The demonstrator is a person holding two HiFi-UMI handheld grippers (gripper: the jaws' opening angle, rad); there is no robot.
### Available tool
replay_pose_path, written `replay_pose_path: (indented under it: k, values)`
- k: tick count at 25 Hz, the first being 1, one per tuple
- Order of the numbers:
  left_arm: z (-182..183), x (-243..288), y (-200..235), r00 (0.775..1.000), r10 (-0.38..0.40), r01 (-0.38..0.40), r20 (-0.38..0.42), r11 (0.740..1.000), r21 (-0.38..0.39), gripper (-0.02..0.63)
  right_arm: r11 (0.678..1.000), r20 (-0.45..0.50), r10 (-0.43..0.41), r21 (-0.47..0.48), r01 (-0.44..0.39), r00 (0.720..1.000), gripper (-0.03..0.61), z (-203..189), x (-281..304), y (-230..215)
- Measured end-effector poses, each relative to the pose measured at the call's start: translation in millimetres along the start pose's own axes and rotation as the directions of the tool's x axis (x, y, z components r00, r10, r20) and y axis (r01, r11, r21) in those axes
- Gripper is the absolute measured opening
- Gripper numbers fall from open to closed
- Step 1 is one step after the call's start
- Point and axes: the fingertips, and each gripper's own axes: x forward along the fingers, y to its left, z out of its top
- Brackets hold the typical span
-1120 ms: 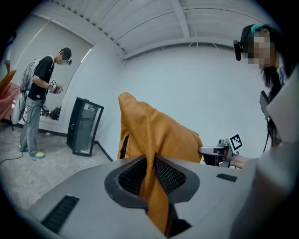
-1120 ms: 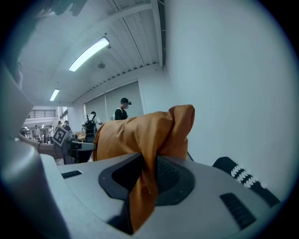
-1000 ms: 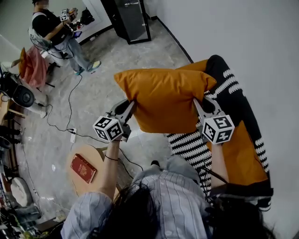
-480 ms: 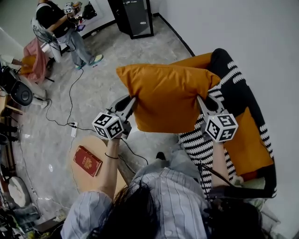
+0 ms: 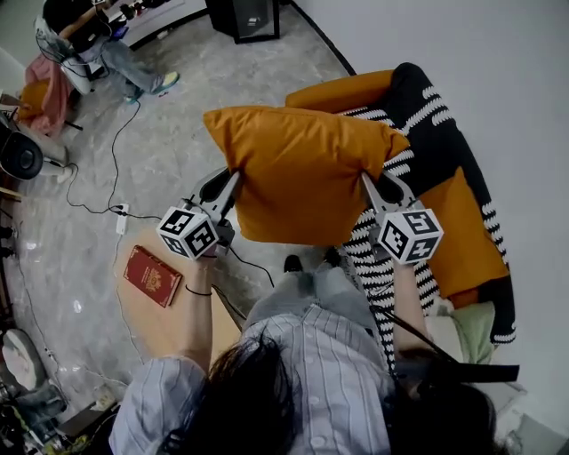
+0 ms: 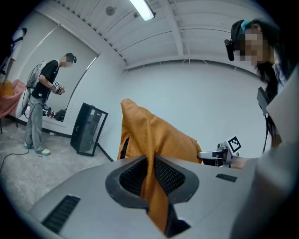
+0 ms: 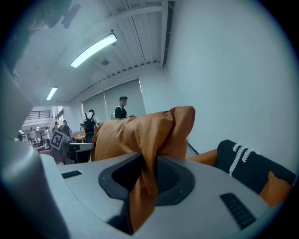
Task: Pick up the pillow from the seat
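An orange pillow (image 5: 298, 173) hangs in the air between both grippers, off the seat. My left gripper (image 5: 233, 182) is shut on the pillow's left edge; in the left gripper view the orange fabric (image 6: 152, 179) is pinched between the jaws. My right gripper (image 5: 366, 182) is shut on the right edge, with fabric (image 7: 145, 182) squeezed between its jaws. The seat (image 5: 449, 191), orange with a black-and-white striped cover, lies behind and to the right of the pillow.
A round wooden side table (image 5: 147, 307) with a red book (image 5: 153, 276) stands at lower left. Cables (image 5: 98, 191) run over the grey floor. Another person (image 5: 98, 44) stands at the far left. A white wall (image 5: 507, 71) borders the right. A dark cabinet (image 5: 244, 13) stands at the top.
Both grippers have carried the pillow to the left, away from the wall. More of the seat shows behind it now, and the side table with the book has come nearer the left gripper.
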Motion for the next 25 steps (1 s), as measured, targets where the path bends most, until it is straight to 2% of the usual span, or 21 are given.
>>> replay_pose_path:
  k: [12,17,25]
  values:
    - [-2,-57,-44,0.997,0.063,-0.064,0.050,0.998,0.019,0.057,0.999,0.006,0.051,-0.017,-0.051,0.999,0.084,-6,-51,32]
    - [-11,-94,-79,0.993,0.092,-0.094,0.076,0.995,0.028,0.057,0.996,0.015,0.080,-0.036,-0.079,0.997,0.084,-19,-89,49]
    - [-21,-128,-118,0.991,0.125,-0.126,0.056,0.992,0.017,0.055,0.993,-0.011,0.106,-0.047,-0.107,0.994,0.084,-29,-132,64]
